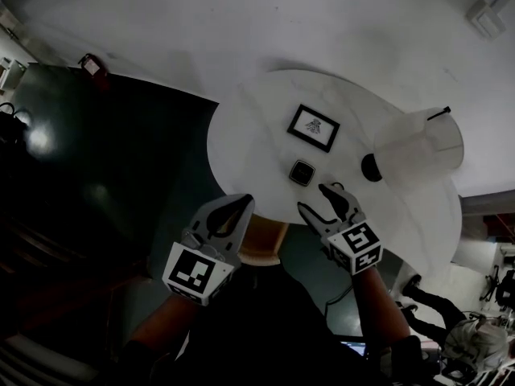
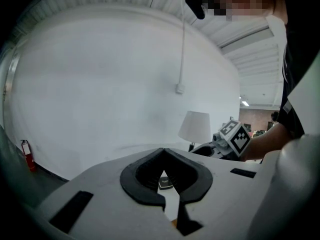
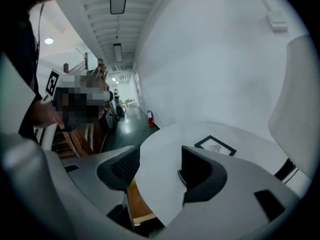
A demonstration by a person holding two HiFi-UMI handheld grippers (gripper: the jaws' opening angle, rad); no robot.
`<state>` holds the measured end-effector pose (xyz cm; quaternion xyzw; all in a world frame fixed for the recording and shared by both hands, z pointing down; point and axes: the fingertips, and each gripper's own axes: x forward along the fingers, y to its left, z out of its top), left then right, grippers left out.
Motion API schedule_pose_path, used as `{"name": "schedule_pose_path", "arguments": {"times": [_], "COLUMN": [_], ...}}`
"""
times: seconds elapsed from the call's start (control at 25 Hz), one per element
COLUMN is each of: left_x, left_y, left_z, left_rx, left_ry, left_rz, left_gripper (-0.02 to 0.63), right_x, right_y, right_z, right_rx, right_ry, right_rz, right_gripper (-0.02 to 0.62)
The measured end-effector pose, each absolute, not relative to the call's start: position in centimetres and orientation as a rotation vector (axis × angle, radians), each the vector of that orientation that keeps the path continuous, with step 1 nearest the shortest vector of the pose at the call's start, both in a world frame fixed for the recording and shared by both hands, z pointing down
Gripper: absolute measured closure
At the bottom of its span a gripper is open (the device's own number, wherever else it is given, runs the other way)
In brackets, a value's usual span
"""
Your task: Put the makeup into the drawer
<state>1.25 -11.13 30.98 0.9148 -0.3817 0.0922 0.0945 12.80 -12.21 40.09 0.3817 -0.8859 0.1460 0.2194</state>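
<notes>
Left gripper [image 1: 244, 202] is nearest, at the near edge of the table [image 1: 257, 119]. Its jaws are together, tips touching, and nothing is held. In the left gripper view, the makeup compact [image 2: 165, 183] shows through the gap below the tips, lying on the table further out.

Right gripper [image 1: 320, 199] is over the table edge to the right. Its jaws are wide apart with only bare tabletop between the pads, so it has no grip.

The wooden drawer [image 1: 264, 244] sticks out from under the near table rim, pulled open, and sits between the two grippers in the head view. The right gripper view shows its tan wood [image 3: 136, 201] below the rim. Most of its inside is hidden by the table and grippers, so I cannot tell the contents.

The makeup compact [image 1: 302, 172], small, dark and square, lies flat on the tabletop, not in the drawer. It is just beyond the right gripper's jaws and not touched. In the right gripper view only a sliver [image 3: 180, 175] peeks out beside the right-hand pad.

A black-framed picture [image 1: 314, 127] lies flat further back, near the compact but apart from it. A lamp [image 1: 418, 147] with a white shade stands to the right, its dark base just beside the compact's side of the table.

A white wall is behind, and a red fire extinguisher [image 1: 91, 64] stands on the dark floor at far left.
</notes>
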Motion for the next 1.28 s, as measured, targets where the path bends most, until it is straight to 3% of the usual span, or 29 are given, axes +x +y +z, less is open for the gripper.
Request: {"name": "schedule_pose_path", "arguments": {"times": [1.28], "left_x": [2.0], "left_y": [-15.8], "left_z": [39.5], "left_rx": [2.6], "left_ry": [-1.084], "left_rz": [0.333], "left_gripper": [0.595], "right_x": [14.0], "right_y": [-20.8], "right_z": [56.0], "right_rx": [0.633], "right_ry": [-2.108], "right_rz": [0.426], "right_gripper": [0.299]}}
